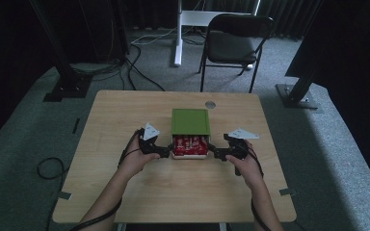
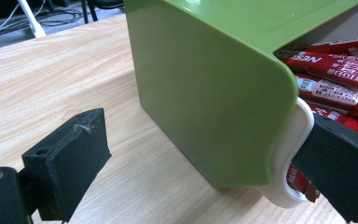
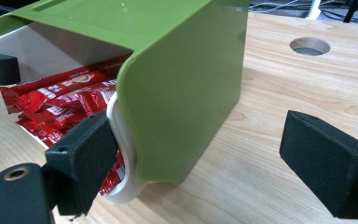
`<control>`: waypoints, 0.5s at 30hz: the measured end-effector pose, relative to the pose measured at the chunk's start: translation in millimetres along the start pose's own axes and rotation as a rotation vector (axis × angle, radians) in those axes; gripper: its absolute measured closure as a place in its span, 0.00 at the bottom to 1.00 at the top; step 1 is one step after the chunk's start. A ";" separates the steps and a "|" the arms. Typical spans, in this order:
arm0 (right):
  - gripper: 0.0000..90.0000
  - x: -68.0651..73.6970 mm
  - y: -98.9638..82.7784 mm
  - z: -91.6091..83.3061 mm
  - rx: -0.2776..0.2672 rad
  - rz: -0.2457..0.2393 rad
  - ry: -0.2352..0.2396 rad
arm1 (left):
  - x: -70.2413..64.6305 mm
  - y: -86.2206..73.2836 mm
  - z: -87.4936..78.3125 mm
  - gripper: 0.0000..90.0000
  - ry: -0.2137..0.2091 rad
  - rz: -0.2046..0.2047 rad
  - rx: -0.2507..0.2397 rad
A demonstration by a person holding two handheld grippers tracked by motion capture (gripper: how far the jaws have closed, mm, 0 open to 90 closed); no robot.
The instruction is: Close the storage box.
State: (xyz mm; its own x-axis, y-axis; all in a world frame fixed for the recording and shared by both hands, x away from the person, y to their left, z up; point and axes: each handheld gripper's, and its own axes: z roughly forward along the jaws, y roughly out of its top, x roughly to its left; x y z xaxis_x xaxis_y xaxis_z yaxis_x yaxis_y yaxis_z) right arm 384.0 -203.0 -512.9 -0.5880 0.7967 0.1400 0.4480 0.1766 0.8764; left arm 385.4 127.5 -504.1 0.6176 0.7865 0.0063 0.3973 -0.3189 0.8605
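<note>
Both hand-held grippers, left [image 1: 166,152] and right [image 1: 214,152], stand released, flanking the white tray [image 1: 189,157] of red packets [image 1: 190,146] protruding from its green sleeve [image 1: 190,121] mid-bench [image 1: 125,115]; we should press evenly.

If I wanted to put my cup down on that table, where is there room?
Bare wood lies left of the left tongs, right of the right tongs, and between the green box and the round hole. It is crowded at the red sachets, where both tongs meet the white drawer.
</note>
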 end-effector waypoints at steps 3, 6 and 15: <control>0.12 -0.4 1.1 1.9 -0.001 0.001 -0.011 | 0.9 0.8 1.7 0.06 0.009 0.001 -0.004; 0.12 -1.0 2.3 3.1 -0.001 -0.001 -0.015 | 2.0 1.7 2.9 0.06 0.012 0.000 -0.004; 0.12 -1.8 4.6 7.1 0.001 0.007 -0.031 | 3.8 6.1 6.6 0.05 0.038 0.005 0.007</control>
State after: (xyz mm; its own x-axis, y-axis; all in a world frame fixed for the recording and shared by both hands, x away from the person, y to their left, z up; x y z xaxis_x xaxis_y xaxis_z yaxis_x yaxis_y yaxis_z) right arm 392.0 -199.5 -512.4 -0.5637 0.8154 0.1314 0.4528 0.1720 0.8749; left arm 394.7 125.0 -502.2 0.5937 0.8041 0.0300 0.3989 -0.3265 0.8569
